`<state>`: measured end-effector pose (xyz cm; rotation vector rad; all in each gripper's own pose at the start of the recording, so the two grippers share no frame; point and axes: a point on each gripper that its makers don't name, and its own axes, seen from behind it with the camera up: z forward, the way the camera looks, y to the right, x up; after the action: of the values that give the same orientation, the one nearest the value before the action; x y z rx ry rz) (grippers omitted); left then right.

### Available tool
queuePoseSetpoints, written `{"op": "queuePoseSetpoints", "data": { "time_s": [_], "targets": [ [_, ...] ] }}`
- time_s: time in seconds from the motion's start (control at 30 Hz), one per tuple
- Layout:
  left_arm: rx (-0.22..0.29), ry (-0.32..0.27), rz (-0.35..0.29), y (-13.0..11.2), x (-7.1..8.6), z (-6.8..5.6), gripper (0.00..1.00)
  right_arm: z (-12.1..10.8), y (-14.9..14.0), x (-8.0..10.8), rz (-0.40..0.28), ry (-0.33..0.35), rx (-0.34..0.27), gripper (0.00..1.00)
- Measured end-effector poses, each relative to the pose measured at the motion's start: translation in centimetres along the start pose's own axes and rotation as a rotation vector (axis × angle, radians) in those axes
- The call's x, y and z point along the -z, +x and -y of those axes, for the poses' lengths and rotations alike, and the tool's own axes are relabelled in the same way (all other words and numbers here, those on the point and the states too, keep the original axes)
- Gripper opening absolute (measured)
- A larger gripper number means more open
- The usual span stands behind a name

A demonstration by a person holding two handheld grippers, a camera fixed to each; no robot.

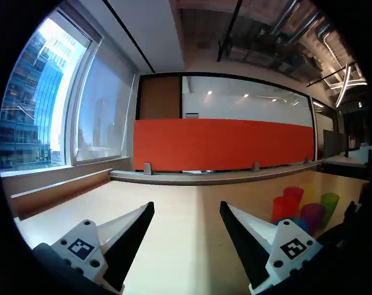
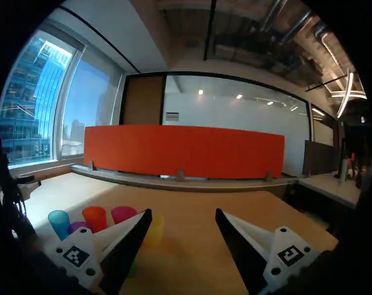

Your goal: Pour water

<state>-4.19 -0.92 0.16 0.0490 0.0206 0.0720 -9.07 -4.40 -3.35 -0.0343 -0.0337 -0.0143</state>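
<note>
The left gripper and the right gripper each hang over the light wooden table, fingers spread apart and holding nothing. Near them a cluster of coloured translucent plastic cups stands on the table, at right in the left gripper view and at left in the right gripper view. Behind, a long orange divider panel lines the table's far edge.

Six translucent plastic cups are sitting on one wooden table: a blue cup, purple cup, orange cup, pink cup, yellow cup, green cup. One orange-red partition panel is standing far behind.
</note>
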Motion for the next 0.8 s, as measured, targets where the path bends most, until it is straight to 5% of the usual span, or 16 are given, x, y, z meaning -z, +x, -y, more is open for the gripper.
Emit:
{"op": "queuePoseSetpoints", "data": {
  "time_s": [0.8],
  "targets": [
    [-0.009,0.004,0.022,-0.4,-0.1,0.2,0.99,-0.4,1.3,0.3,-0.044,0.009,0.032,1.00]
  ]
}}
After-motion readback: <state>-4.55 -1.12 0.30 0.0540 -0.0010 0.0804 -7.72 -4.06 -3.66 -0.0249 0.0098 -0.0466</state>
